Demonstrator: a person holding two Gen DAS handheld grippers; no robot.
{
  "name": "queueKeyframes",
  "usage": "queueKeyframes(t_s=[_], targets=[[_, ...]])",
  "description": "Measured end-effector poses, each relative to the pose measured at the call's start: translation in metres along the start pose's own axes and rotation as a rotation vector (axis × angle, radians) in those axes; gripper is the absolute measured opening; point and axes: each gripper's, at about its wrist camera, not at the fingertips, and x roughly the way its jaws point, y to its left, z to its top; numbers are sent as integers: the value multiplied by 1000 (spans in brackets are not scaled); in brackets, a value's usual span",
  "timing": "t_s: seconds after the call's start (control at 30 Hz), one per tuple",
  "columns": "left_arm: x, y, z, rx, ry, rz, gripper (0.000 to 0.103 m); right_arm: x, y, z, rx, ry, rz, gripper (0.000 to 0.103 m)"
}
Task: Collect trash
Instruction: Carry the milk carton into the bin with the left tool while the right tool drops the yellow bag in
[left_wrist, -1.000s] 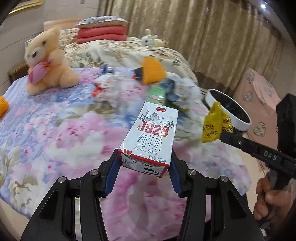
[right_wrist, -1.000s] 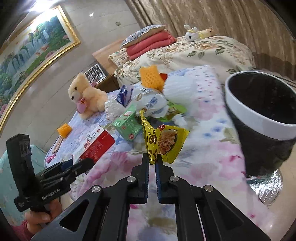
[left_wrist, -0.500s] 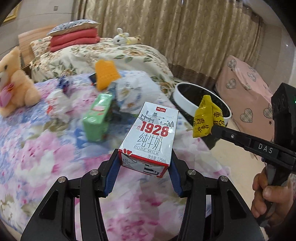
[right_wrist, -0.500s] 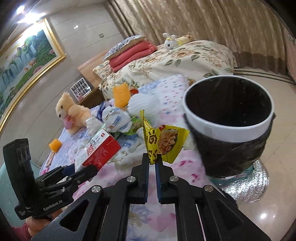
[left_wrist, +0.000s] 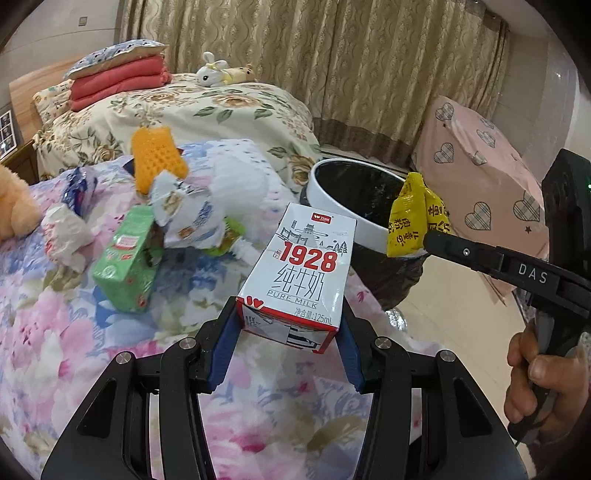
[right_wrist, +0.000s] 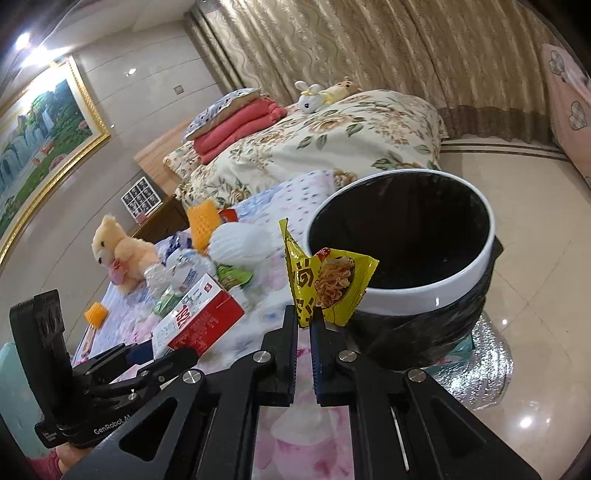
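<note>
Between the left gripper (left_wrist: 288, 328) fingers, a milk carton (left_wrist: 303, 273) reads "1928 PURE MILK".

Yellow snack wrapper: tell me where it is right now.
The yellow snack wrapper is pinched in the right gripper, held up at the near rim of the black trash bin, right of the milk carton.

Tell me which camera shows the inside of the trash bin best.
The right wrist view: the trash bin fills the frame, its dark liner interior open to the camera behind the yellow snack wrapper. The left wrist view shows only part of its rim, partly blocked by the milk carton.
</note>
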Motion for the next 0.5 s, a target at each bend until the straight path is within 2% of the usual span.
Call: queueKeyframes(t_s=[0.5], targets=[[24, -34, 32, 64, -6, -16, 49, 4, -40, 27, 48, -7, -43, 6]])
